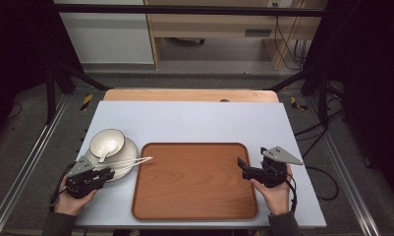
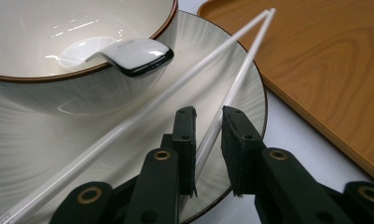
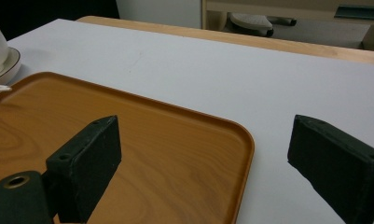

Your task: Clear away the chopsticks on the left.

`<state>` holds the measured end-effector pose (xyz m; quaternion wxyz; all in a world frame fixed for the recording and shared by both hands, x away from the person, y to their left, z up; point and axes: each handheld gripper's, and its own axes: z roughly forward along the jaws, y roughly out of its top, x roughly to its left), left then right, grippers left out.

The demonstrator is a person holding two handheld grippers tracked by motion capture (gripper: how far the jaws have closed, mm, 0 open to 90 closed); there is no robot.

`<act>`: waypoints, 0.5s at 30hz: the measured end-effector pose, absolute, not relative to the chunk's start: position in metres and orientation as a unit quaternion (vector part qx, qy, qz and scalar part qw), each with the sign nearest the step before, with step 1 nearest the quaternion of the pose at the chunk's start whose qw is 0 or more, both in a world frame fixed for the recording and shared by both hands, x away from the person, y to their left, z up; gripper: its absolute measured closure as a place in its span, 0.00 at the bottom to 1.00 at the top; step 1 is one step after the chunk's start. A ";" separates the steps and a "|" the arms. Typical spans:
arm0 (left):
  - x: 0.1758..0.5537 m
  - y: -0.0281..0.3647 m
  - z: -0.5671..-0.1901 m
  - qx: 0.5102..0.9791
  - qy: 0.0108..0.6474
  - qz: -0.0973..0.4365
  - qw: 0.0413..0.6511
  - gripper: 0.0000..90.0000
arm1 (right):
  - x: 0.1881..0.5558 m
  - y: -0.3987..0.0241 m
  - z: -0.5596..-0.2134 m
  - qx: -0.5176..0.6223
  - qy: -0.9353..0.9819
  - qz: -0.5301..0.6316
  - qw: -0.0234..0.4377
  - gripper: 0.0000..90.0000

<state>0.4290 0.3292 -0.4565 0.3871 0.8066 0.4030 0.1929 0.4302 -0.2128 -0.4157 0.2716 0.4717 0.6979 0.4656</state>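
The left gripper (image 2: 208, 123) sits at about 8 o'clock on the desk (image 1: 194, 120), its jaws narrowed around one of two white chopsticks (image 2: 231, 93); that stick runs between the pads, though whether they press on it cannot be told. The second chopstick (image 2: 142, 116) lies just beside the left jaw, outside the gap. Both sticks rest across the plate (image 2: 31, 154), tips reaching over the rim of the wooden tray (image 1: 194, 182). On the plate, toward 10 o'clock, stands a bowl (image 1: 107, 141) with a spoon (image 2: 128, 53) whose handle hangs over the brown rim, close above the sticks. The right gripper (image 1: 256, 169) holds nothing, jaws wide, straddling the tray's edge at 3 o'clock.
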 end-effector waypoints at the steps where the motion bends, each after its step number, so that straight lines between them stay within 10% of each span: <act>1: 0.429 0.329 -0.457 0.807 0.403 0.193 0.387 0.85 | 0.430 -0.213 -0.416 0.472 0.697 0.466 0.271 0.11; 15: 0.430 0.318 -0.456 0.805 0.413 0.193 0.379 0.92 | 0.430 -0.212 -0.416 0.472 0.699 0.464 0.271 0.11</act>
